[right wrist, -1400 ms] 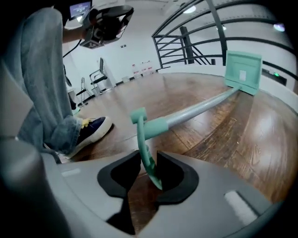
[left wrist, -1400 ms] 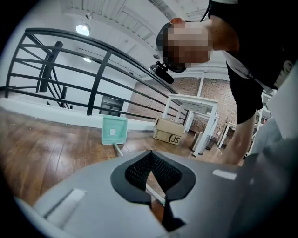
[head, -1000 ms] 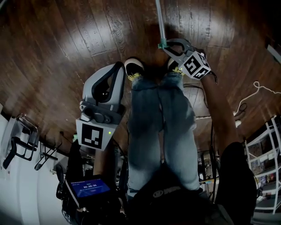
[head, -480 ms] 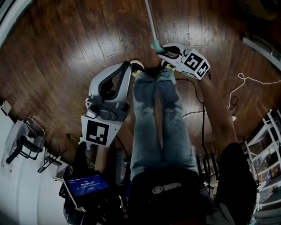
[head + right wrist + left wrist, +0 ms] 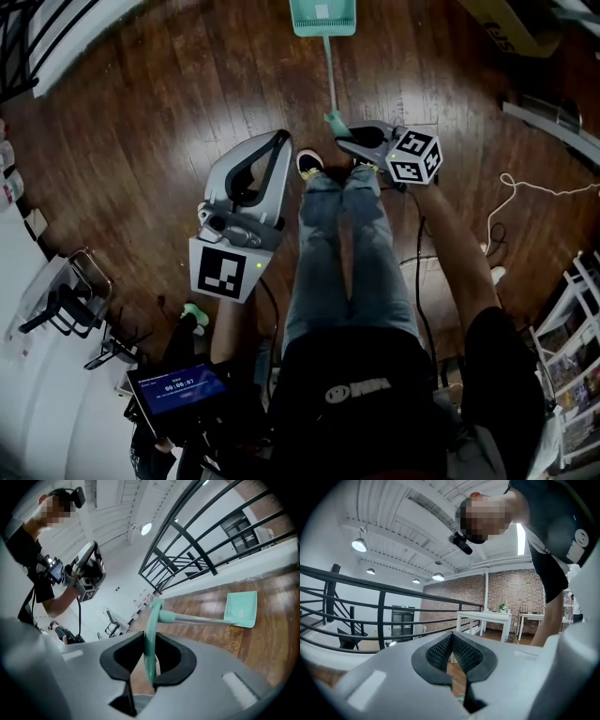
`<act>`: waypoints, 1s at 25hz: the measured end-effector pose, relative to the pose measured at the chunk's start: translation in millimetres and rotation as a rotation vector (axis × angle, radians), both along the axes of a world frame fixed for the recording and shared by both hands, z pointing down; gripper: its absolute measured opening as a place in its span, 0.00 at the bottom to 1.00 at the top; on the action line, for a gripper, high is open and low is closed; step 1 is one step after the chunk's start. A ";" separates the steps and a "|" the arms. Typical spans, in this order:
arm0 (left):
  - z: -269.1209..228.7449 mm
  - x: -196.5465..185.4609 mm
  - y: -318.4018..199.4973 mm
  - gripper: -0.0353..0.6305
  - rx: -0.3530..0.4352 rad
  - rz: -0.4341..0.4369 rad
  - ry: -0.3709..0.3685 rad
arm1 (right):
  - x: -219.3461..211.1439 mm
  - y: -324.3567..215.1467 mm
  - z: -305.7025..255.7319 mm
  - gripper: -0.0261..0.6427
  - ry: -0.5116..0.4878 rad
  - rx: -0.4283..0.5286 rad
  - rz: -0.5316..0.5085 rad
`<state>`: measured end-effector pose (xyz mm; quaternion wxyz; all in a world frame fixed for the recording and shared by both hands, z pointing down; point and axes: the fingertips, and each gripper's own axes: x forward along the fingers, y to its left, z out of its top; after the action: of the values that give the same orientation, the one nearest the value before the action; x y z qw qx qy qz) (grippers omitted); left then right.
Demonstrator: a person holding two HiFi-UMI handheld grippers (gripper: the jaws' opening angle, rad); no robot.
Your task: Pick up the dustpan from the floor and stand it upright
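Dustpan (image 5: 322, 16) pinched at handle by right gripper (image 5: 349, 141), pan end low near wood floor (image 5: 141, 112); left gripper (image 5: 272, 150) jaws pressed together, empty.

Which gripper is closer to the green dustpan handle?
Right. The right gripper is clamped on the dustpan handle; the left gripper sits shut and empty across the person's legs, touching nothing.

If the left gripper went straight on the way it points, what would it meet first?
Nothing close. The left gripper, shut and empty, looks across open space; the black railing seems to cross its line first, though depth is hard to judge.
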<state>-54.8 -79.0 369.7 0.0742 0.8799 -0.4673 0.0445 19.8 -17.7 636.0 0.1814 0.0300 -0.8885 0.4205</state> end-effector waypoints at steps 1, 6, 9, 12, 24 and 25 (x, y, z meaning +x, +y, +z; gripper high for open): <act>-14.3 -4.8 -0.3 0.08 0.012 0.001 -0.002 | -7.6 -4.0 -16.2 0.16 -0.016 -0.021 0.025; -60.5 -2.1 -5.9 0.08 0.053 0.021 -0.005 | -22.2 -40.1 -78.6 0.16 -0.094 -0.164 0.195; -74.3 6.4 -9.7 0.08 0.065 0.034 -0.002 | -20.3 -67.0 -99.1 0.16 -0.116 -0.284 0.313; -83.8 15.0 -11.5 0.08 0.073 0.053 -0.008 | -14.1 -84.2 -108.7 0.16 -0.195 -0.430 0.390; -87.7 20.4 -11.5 0.08 0.074 0.091 -0.029 | -3.9 -76.1 -112.0 0.19 -0.369 -0.529 0.475; -89.0 21.3 -12.4 0.08 0.075 0.091 -0.030 | -0.6 -77.7 -109.0 0.28 -0.353 -0.518 0.480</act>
<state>-33.5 -91.4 280.7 0.0320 0.9017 -0.4290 0.0434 19.2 -95.4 527.0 -0.0759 0.1173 -0.7384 0.6598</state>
